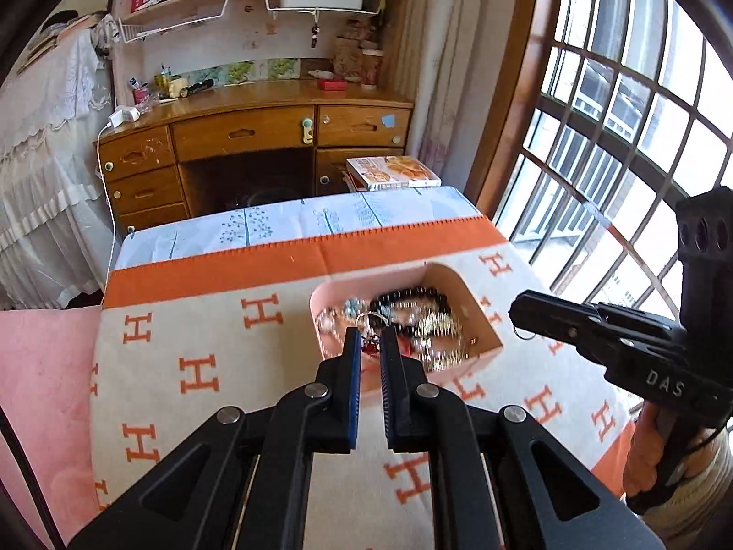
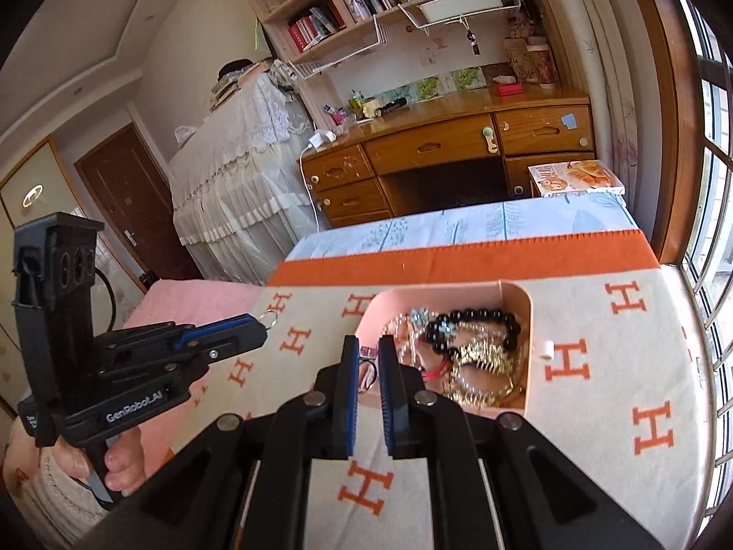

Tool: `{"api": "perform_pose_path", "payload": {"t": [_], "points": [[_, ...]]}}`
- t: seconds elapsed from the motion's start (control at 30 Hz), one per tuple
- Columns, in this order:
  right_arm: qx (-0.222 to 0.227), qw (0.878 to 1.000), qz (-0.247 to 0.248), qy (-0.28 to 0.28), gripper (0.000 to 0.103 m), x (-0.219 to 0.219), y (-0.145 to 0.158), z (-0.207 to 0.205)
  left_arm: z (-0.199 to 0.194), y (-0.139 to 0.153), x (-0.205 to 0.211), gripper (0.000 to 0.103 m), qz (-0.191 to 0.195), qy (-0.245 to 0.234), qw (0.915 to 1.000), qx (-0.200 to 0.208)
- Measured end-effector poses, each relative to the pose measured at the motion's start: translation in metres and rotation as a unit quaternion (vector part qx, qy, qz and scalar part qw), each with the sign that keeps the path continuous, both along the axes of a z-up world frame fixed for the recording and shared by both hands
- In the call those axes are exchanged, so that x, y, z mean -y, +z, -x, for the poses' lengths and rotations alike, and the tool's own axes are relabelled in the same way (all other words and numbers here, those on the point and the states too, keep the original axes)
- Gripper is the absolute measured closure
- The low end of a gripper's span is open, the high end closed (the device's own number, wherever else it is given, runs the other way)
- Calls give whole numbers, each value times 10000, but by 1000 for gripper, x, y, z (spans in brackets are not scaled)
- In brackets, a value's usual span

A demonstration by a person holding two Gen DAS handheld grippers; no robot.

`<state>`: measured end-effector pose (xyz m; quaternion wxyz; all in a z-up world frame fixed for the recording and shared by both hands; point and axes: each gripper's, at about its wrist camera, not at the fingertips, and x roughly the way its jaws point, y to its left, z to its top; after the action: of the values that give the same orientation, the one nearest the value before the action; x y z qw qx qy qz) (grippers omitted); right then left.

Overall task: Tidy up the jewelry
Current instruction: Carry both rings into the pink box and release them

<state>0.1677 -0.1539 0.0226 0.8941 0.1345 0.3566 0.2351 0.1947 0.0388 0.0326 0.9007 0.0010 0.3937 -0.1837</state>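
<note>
Jewelry in the pink box lies at one o'clock of the right gripper, clamped on a ring; left gripper pinches another ring.

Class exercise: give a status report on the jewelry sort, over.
Left gripper shut on silver ring. Right gripper shut on second ring. Pink tray holds black bracelet, tangled chains. No obstruction seen.
</note>
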Motion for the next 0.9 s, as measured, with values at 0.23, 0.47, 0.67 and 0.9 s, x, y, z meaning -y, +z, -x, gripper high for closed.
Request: {"api": "perform_pose_path", "payload": {"t": [0.23, 0.47, 0.67, 0.9], "points": [[-484, 9979, -332, -257, 94, 17, 3, -67, -67, -6, 19, 97, 294, 178, 9985, -414], [-1348, 9895, -203, -488, 93, 24, -49, -105, -96, -50, 28, 37, 432, 312, 9943, -926], [-1508, 9862, -271, -624, 87, 31, -68, -101, -86, -58, 20, 27, 382, 532, 9945, -818], [-1054, 9921, -8, -682, 87, 25, -50, -59, -43, -45, 4, 2, 387, 683, 9955, -530]]}}
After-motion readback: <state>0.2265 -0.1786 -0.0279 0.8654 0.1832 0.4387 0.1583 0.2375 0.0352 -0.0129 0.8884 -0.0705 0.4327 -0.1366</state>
